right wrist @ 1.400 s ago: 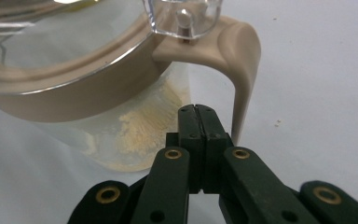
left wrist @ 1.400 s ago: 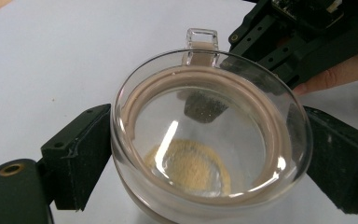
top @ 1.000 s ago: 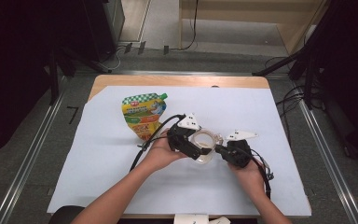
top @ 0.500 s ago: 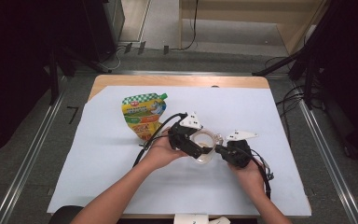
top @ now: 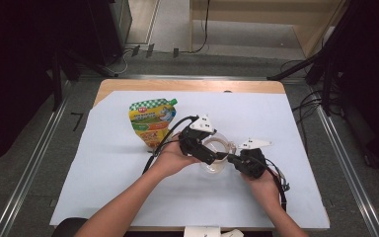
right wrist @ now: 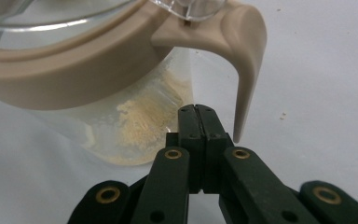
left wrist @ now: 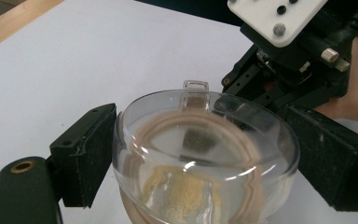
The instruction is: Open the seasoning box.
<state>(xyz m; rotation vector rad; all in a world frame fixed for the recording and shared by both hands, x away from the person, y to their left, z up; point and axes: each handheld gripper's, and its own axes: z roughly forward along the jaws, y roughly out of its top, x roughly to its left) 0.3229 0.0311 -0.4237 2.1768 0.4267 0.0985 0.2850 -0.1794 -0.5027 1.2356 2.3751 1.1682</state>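
Pouch (top: 151, 122) seen at 10 o'clock on desk (top: 128, 168), untouched. Left gripper (top: 212, 154) clamped across clear lid (left wrist: 205, 140) of jar (top: 216, 154) at centre. Right gripper (right wrist: 198, 114) closed, empty, tucked under beige handle (right wrist: 247, 60) at jar's 4 o'clock.

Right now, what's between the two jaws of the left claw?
In the left gripper view, the clear domed lid of the jar sits between the left claw's jaws; both pads look pressed against its sides.
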